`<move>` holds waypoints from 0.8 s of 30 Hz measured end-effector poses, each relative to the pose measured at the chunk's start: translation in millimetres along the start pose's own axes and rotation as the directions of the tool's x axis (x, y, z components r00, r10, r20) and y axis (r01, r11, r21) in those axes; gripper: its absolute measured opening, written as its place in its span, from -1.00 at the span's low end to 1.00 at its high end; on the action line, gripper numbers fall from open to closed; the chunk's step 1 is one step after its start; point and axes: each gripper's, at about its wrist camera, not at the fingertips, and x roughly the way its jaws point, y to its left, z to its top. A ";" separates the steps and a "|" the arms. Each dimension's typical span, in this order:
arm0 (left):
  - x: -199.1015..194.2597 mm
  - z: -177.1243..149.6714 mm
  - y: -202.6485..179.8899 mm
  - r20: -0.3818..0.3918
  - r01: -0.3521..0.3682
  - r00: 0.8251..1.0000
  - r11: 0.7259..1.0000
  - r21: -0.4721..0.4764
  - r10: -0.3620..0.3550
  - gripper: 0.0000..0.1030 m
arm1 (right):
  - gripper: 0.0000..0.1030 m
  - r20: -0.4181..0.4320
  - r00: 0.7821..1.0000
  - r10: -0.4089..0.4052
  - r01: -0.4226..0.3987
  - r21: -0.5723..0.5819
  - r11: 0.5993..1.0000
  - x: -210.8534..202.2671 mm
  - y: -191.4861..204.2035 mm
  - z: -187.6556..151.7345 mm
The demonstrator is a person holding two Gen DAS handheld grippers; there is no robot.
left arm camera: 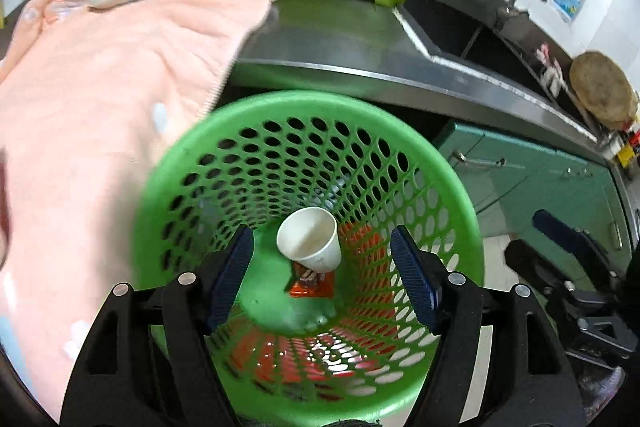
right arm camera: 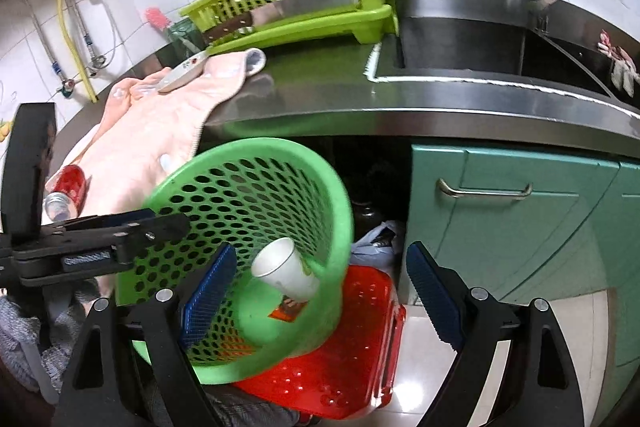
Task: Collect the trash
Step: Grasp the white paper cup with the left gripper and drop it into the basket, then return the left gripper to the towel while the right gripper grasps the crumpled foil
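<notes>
I am seeing the green basket (left arm camera: pixel 308 115) holding 1 white paper cup (left arm camera: pixel 309 245) atop an orange wrapper (left arm camera: pixel 312 287), while my left gripper (left arm camera: pixel 324 279) and right gripper (right arm camera: pixel 320 291) are gaping wide, gripping nothing.

One green basket (right arm camera: pixel 256 179), one paper cup (right arm camera: pixel 282 269), apparently one wrapper (left arm camera: pixel 312 283), one red can (right arm camera: pixel 70 185)
</notes>
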 end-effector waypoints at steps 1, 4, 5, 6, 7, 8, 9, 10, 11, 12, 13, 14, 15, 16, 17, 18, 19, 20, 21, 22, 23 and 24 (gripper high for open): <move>-9.7 -1.2 3.1 0.013 -0.005 1.000 1.000 -0.004 0.005 0.37 | 0.63 0.001 1.000 0.007 -0.007 -0.007 1.000 -1.8 5.3 0.2; -38.6 -4.9 13.9 0.057 -0.020 0.998 1.000 -0.020 0.021 0.39 | 0.63 0.002 1.000 0.030 -0.030 -0.033 0.999 -6.3 23.0 1.0; -48.3 -6.7 18.4 0.071 -0.022 0.997 0.999 -0.032 0.024 0.42 | 0.63 0.004 0.999 0.036 -0.036 -0.046 0.998 -8.3 30.3 1.3; -55.6 -8.4 22.6 0.080 -0.028 0.996 0.999 -0.043 0.031 0.43 | 0.63 0.007 0.999 0.042 -0.041 -0.054 0.998 -9.7 35.1 1.5; -66.5 -11.1 28.1 0.092 -0.033 0.995 0.998 -0.055 0.038 0.43 | 0.63 0.007 0.999 0.053 -0.053 -0.065 0.997 -11.2 42.8 2.0; -75.4 -13.8 32.7 0.103 -0.037 0.994 0.997 -0.062 0.044 0.43 | 0.63 0.005 0.998 0.066 -0.066 -0.074 0.995 -12.3 50.7 2.5; -84.7 -17.0 37.4 0.112 -0.048 0.992 0.996 -0.070 0.055 0.43 | 0.63 0.006 0.997 0.074 -0.074 -0.082 0.994 -12.9 56.1 3.3; -92.6 -20.0 42.6 0.118 -0.057 0.991 0.996 -0.075 0.066 0.43 | 0.63 0.007 0.996 0.086 -0.085 -0.095 0.992 -14.6 65.0 3.8; -99.0 -22.6 47.4 0.124 -0.068 0.989 0.994 -0.082 0.077 0.43 | 0.63 0.006 0.995 0.098 -0.097 -0.109 0.989 -15.5 73.8 4.4; -106.8 -26.3 53.7 0.131 -0.078 0.987 0.993 -0.092 0.090 0.43 | 0.63 0.004 0.994 0.106 -0.105 -0.117 0.988 -15.4 80.6 5.2; -112.8 -29.7 59.2 0.136 -0.085 0.986 0.991 -0.101 0.098 0.43 | 0.63 0.002 0.992 0.123 -0.121 -0.130 0.984 -16.2 90.9 6.2; -120.6 -33.4 66.0 0.140 -0.096 0.984 0.989 -0.110 0.111 0.43 | 0.63 0.001 0.991 0.130 -0.129 -0.137 0.982 -16.4 96.2 6.8; -128.1 -37.2 73.4 0.146 -0.112 0.981 0.987 -0.119 0.129 0.43 | 0.63 -0.001 0.989 0.145 -0.144 -0.153 0.978 -17.0 107.2 7.8; -133.6 -40.9 79.0 0.152 -0.125 0.978 0.984 -0.128 0.144 0.43 | 0.63 -0.002 0.988 0.154 -0.152 -0.163 0.975 -17.7 114.0 8.1; -140.6 -44.7 86.4 0.158 -0.136 0.975 0.981 -0.142 0.158 0.43 | 0.63 -0.005 0.986 0.166 -0.164 -0.176 0.971 -17.8 122.8 9.1; -150.1 -48.9 95.7 0.167 -0.146 0.971 0.976 -0.162 0.173 0.43 | 0.63 -0.009 0.984 0.180 -0.178 -0.188 0.966 -17.9 131.2 10.1; -157.3 -52.2 102.3 0.174 -0.156 0.967 0.972 -0.176 0.186 0.43 | 0.63 -0.015 0.980 0.197 -0.196 -0.200 0.960 -17.5 141.8 11.4; -164.9 -55.5 109.7 0.181 -0.167 0.962 0.967 -0.193 0.203 0.43 | 0.63 -0.019 0.977 0.212 -0.211 -0.209 0.955 -17.3 149.8 12.2; -175.1 -59.8 118.5 0.190 -0.179 0.957 0.961 -0.212 0.220 0.43 | 0.63 -0.024 0.974 0.226 -0.226 -0.219 0.949 -17.1 157.9 12.9; -181.7 -62.6 124.1 0.196 -0.186 0.953 0.957 -0.223 0.231 0.43 | 0.63 -0.028 0.970 0.240 -0.240 -0.232 0.943 -17.0 167.2 14.2; -189.3 -65.6 130.9 0.201 -0.197 0.948 0.951 -0.238 0.247 0.43 | 0.63 -0.030 0.968 0.251 -0.250 -0.245 0.937 -17.7 175.6 14.5; -199.4 -70.4 140.0 0.208 -0.215 0.940 0.942 -0.258 0.271 0.43 | 0.63 -0.037 0.962 0.270 -0.270 -0.266 0.926 -17.2 188.3 15.9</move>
